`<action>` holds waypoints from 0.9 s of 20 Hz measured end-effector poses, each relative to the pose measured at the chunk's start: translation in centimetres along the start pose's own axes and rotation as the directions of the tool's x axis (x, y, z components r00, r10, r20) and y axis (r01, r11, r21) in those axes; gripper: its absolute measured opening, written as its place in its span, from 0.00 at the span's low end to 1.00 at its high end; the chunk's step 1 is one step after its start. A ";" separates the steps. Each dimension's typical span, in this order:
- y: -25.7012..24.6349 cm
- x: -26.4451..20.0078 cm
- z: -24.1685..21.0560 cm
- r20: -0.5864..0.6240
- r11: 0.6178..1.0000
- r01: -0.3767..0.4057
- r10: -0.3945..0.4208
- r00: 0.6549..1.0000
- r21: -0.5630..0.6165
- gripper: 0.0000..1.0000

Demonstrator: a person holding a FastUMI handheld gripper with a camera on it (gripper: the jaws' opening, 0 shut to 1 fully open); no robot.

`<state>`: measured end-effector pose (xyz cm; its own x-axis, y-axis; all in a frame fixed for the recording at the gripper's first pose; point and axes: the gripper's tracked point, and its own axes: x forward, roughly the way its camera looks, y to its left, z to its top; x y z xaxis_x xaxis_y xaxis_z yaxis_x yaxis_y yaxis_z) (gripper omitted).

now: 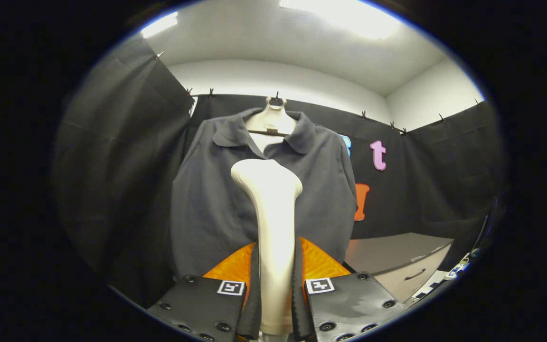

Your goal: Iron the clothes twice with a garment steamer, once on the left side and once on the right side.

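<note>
A white garment steamer [272, 223] stands upright between my fingers, its handle pinched on both sides and its rounded head rising ahead of them. My gripper [276, 289] is shut on that handle. Beyond the steamer head hangs a dark grey collared shirt [216, 199] on a white hanger [273, 121], hooked at the top of the booth wall. The steamer head sits in front of the shirt's middle, just below the collar opening; whether it touches the cloth I cannot tell. The steamer hides the lower centre of the shirt.
A grey cabinet [399, 266] with a drawer handle stands low to the right of the shirt. Black cloth walls close in on the left, behind and right. A cable [485, 228] runs down at the far right.
</note>
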<state>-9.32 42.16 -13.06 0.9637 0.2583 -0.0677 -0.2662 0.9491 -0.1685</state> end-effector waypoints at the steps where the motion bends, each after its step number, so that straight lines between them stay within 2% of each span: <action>1: 0.9 0.2 0.7 0.009 1.000 -0.021 0.021 1.000 0.009 0.33; 6: 5.1 2.6 3.5 0.038 0.989 -0.129 0.126 0.991 0.075 0.33; 10: 6.2 5.0 4.9 0.064 0.988 -0.145 0.141 0.988 0.057 0.33; 18: 7.4 6.7 3.5 0.016 0.984 -0.171 0.170 0.985 0.042 0.33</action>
<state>-4.74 51.58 -11.32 0.9045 0.4190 -0.0796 -0.4258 0.8977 -0.1130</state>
